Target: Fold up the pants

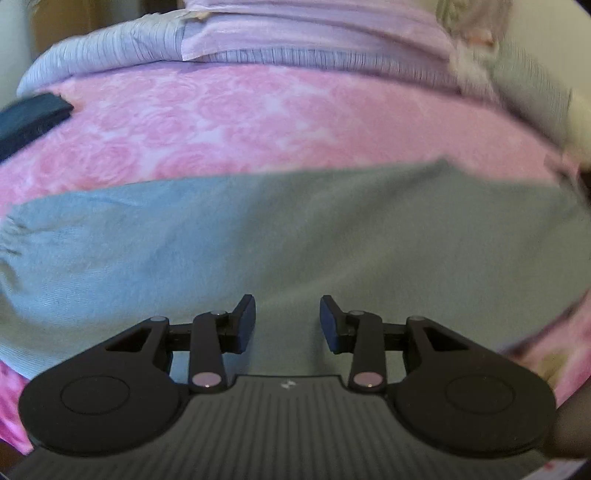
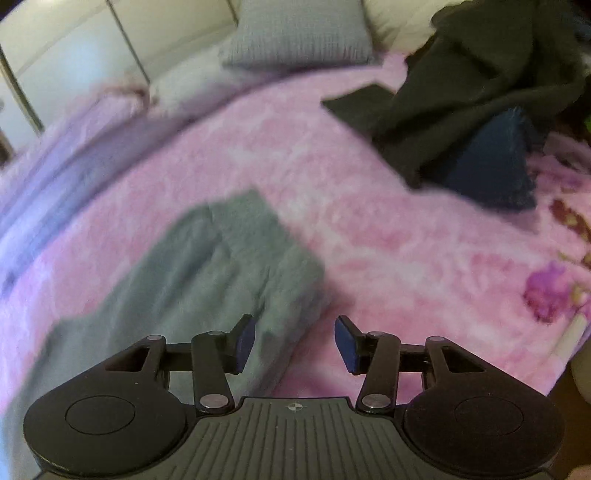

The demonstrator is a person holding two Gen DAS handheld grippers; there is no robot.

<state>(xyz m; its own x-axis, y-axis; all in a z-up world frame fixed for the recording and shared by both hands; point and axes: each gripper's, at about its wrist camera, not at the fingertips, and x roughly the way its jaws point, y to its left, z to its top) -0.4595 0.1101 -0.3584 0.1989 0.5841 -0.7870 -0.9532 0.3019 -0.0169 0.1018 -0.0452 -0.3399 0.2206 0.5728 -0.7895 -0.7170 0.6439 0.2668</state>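
Grey-green pants [image 1: 295, 236] lie flat across a pink rose-patterned blanket [image 1: 221, 118], filling the middle of the left wrist view. My left gripper [image 1: 287, 322] hovers over their near part, open, with nothing between its pads. In the right wrist view the same pants [image 2: 207, 266] stretch from lower left up to a squared end near the centre. My right gripper [image 2: 294, 341] is open above the pants' right edge, its left pad over the cloth and its right pad over the blanket [image 2: 388, 229]; nothing is gripped.
A heap of dark clothes [image 2: 461, 92] with a navy piece [image 2: 495, 162] lies at the far right of the bed. A grey pillow [image 2: 295, 33] and lilac bedding [image 1: 295, 33] sit at the back. A dark folded item [image 1: 29, 118] rests at the left.
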